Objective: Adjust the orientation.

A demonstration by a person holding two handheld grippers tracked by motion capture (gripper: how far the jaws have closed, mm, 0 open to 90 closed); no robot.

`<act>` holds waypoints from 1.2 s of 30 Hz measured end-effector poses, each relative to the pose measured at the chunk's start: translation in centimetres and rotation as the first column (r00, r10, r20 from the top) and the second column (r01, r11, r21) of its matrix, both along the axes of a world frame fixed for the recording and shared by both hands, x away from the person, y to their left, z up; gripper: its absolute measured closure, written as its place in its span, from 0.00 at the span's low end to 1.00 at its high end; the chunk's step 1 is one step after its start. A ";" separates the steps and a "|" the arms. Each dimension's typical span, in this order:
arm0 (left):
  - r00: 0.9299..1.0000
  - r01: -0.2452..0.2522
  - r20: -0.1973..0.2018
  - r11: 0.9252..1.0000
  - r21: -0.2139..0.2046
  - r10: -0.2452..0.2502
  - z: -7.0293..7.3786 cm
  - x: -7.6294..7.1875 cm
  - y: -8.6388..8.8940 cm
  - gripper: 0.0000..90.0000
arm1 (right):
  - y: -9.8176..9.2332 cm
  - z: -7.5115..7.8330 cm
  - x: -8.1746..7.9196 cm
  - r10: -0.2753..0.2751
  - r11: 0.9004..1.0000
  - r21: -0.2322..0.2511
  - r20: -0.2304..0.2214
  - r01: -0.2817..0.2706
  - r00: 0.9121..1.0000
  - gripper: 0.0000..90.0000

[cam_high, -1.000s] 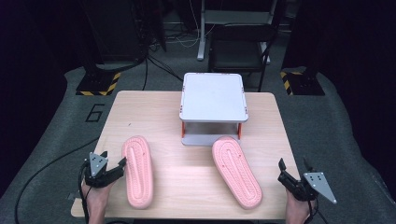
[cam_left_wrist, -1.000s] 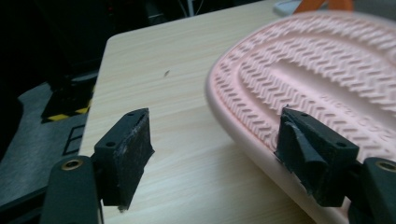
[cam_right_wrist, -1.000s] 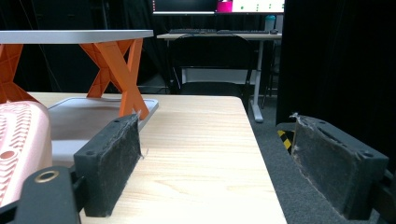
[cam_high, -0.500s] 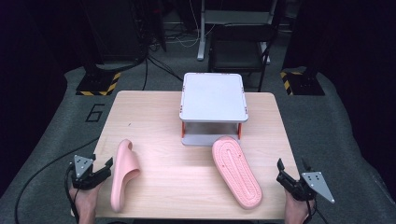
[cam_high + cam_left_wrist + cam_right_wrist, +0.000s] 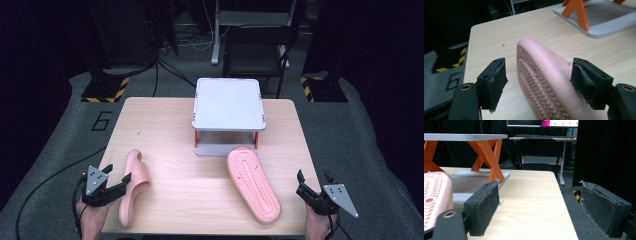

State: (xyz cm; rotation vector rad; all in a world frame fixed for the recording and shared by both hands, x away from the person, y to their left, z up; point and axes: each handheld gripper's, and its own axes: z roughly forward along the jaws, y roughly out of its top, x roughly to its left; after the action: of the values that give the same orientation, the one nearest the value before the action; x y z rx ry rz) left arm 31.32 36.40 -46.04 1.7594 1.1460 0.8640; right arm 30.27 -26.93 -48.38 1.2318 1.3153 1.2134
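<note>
My left gripper has tipped its pink slipper onto edge, jaws just widening, slipper between them; right gripper gapes empty.

- We see a lab or recording studio, walled with black curtains.
- Yellow-and-black hazard tape marks stand bases on grey carpet.
- Cables trail across the floor.
- Behind, a desk carries monitors and a keyboard.
</note>
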 end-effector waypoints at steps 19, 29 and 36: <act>0.993 -0.121 -0.008 0.979 -0.167 0.121 -2.3 -0.6 8.0 0.35 | 0.2 0.0 0.1 0.009 1.000 -0.006 -0.004 -0.009 1.000 0.17; 0.981 -0.191 -0.050 0.971 -0.142 0.186 -4.4 -0.3 8.8 0.42 | 0.2 -0.1 0.2 0.017 1.000 -0.018 -0.010 -0.017 1.000 0.18; 0.988 -0.130 -0.093 0.986 -0.105 0.120 -5.3 0.7 6.3 0.44 | 0.2 -0.1 0.2 0.010 1.000 -0.013 -0.007 -0.010 1.000 0.18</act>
State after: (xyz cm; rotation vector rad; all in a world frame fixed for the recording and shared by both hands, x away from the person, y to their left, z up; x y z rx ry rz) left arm 31.99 42.71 -51.31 1.6620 1.3471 0.7888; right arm 30.47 -26.69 -48.44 1.2224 1.3346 1.2063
